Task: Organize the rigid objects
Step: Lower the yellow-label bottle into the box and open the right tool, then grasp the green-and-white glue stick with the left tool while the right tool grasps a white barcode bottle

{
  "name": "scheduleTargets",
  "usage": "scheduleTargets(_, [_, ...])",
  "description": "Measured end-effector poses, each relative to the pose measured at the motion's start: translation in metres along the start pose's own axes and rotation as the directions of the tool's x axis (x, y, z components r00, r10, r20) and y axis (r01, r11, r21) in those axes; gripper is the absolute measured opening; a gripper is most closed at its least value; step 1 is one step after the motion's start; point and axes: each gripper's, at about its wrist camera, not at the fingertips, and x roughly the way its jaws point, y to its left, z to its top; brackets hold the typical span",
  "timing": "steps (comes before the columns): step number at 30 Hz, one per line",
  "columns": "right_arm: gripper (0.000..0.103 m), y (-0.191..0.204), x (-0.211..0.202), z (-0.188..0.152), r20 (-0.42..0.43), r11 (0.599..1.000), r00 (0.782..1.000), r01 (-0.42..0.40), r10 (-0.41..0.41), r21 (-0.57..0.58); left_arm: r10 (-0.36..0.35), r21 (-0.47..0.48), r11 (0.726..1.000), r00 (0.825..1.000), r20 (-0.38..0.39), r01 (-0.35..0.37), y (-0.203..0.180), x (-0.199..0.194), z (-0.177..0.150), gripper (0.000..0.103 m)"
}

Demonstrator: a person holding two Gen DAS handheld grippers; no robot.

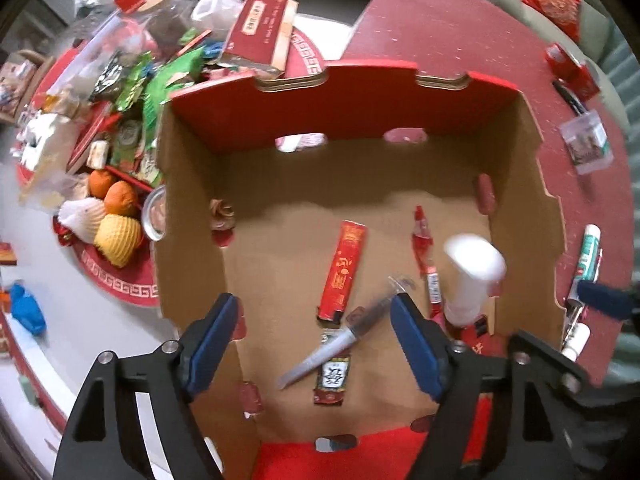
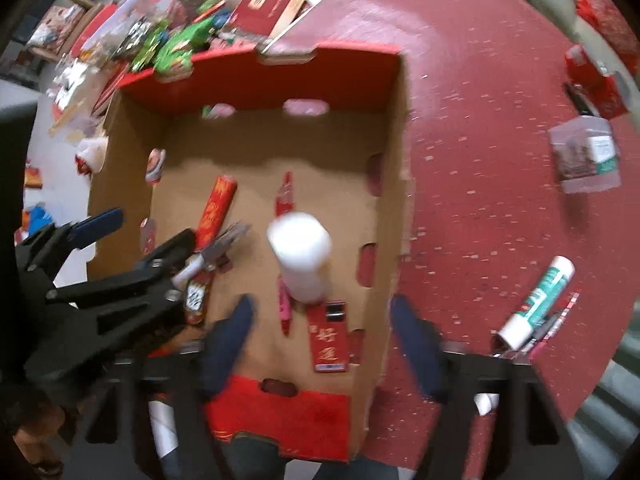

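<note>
An open cardboard box [image 1: 360,80] with a red rim stands on the dark red table [image 2: 480,120]. On its floor lie a long red packet [image 1: 344,268], a red pen [image 1: 424,240], a small dark sachet [image 1: 332,380] and a red card [image 2: 328,336]. A white bottle [image 2: 300,248] stands blurred near the box's right wall. A grey pen [image 1: 332,348] lies slanted under my left gripper [image 1: 316,312], which is open with its pads off the pen. My right gripper [image 2: 322,308] hangs open over the box with nothing between its fingers; the bottle sits just beyond them.
A green-and-white tube [image 2: 540,296] and pens lie on the table right of the box, with a clear plastic case [image 2: 584,156] and red packs [image 2: 596,80] farther back. Snack bags, oranges [image 1: 118,196] and a red carton [image 1: 260,28] crowd the left.
</note>
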Motion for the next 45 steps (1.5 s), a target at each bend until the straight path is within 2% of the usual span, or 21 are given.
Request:
scheduleTargets(2, [0.098,-0.005,-0.013,-0.002,0.048,1.0,0.999,0.0,0.0,0.013,-0.031,-0.008,1.0,0.999,-0.043,0.03,0.002,0.002,0.001,0.088])
scheduleTargets(5, [0.098,-0.014,-0.029,-0.007,0.079,0.999,0.997,-0.008,0.005,0.035,-0.03,0.011,0.999,0.999,-0.031,0.03,-0.003,-0.003,0.001,0.103])
scheduleTargets(10, [0.098,-0.051,-0.041,-0.031,0.099,0.986,0.995,-0.039,0.023,0.16,-0.024,0.058,0.998,1.0,-0.02,0.025,-0.027,-0.011,-0.002,0.103])
scheduleTargets(13, [0.098,-0.089,-0.037,-0.065,0.084,0.956,0.996,-0.056,0.033,0.287,-0.068,0.117,0.991,0.997,-0.023,0.07,-0.049,-0.02,-0.002,0.103])
scheduleTargets(17, [0.098,-0.152,-0.017,-0.122,0.014,0.866,0.999,-0.046,0.045,0.498,-0.119,0.231,0.966,0.993,-0.011,0.118,-0.096,-0.039,-0.004,0.103])
scheduleTargets(22, [0.098,-0.215,0.009,-0.198,-0.039,0.682,0.993,-0.047,0.11,0.73,-0.182,0.353,0.919,0.983,-0.022,0.178,-0.174,-0.056,-0.007,0.103])
scheduleTargets(24, [0.098,-0.226,0.015,-0.216,-0.042,0.643,0.99,-0.053,0.132,0.764,-0.186,0.393,0.901,0.982,-0.027,0.181,-0.21,-0.054,-0.006,0.103])
scheduleTargets(27, [0.098,-0.233,0.022,-0.228,-0.038,0.627,0.989,-0.062,0.145,0.776,-0.183,0.434,0.883,0.982,-0.037,0.181,-0.262,-0.044,-0.002,0.103])
scheduleTargets(31, [0.098,-0.241,0.029,-0.231,-0.018,0.614,0.989,-0.076,0.145,0.786,-0.098,0.483,0.87,0.995,-0.014,0.093,-0.315,-0.006,0.002,0.103])
scheduleTargets(35, [0.098,-0.25,0.033,-0.233,0.018,0.583,0.987,-0.109,0.161,0.805,-0.034,0.512,0.859,0.999,0.013,0.022,-0.336,0.021,0.006,0.103])
scheduleTargets(39, [0.098,-0.265,0.035,-0.233,0.039,0.576,0.984,-0.133,0.172,0.806,0.028,0.544,0.837,0.998,0.064,-0.058,-0.346,0.039,0.009,0.103])
scheduleTargets(42, [0.098,-0.268,0.041,-0.226,0.041,0.578,0.982,-0.142,0.184,0.803,0.016,0.537,0.843,1.0,0.026,-0.028,-0.349,0.053,0.014,0.103])
scheduleTargets(45, [0.098,-0.27,0.044,-0.221,0.045,0.577,0.982,-0.144,0.182,0.804,0.031,0.565,0.824,0.999,0.035,-0.045,-0.358,0.06,0.011,0.103])
